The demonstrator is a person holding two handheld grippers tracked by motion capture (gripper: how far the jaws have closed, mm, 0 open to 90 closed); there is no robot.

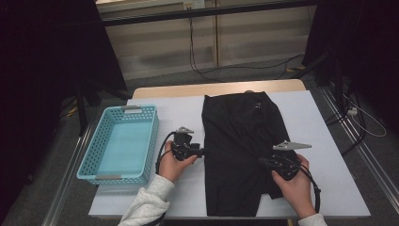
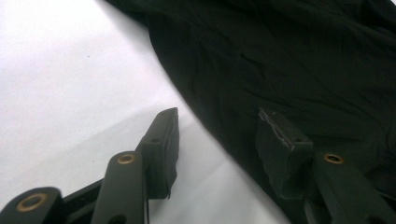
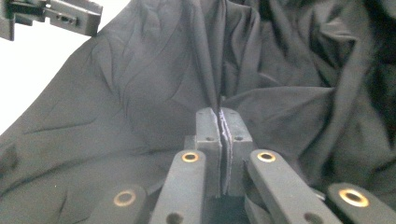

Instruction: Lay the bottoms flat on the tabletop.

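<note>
Where the black garment [image 1: 242, 150] is spread lengthwise down the middle of the white-covered bench [image 1: 320, 127], a ridge of its cloth is pinched near the right edge by the right tool [image 1: 269, 162]. Seen in the right gripper view, the two pads [image 3: 208, 128] are pressed together on a raised fold, from which creases are drawn upward across the fabric [image 3: 140, 93]. The left tool [image 1: 200, 151] is held at the garment's left edge, released, with nothing gripped. In the left gripper view its jaws are parted, one over the bare bench surface [image 2: 70, 70], the other over the dark cloth [image 2: 280, 56]. A turquoise plastic basket [image 1: 96, 141] is set well to the left on the bench, apart from the garment.
</note>
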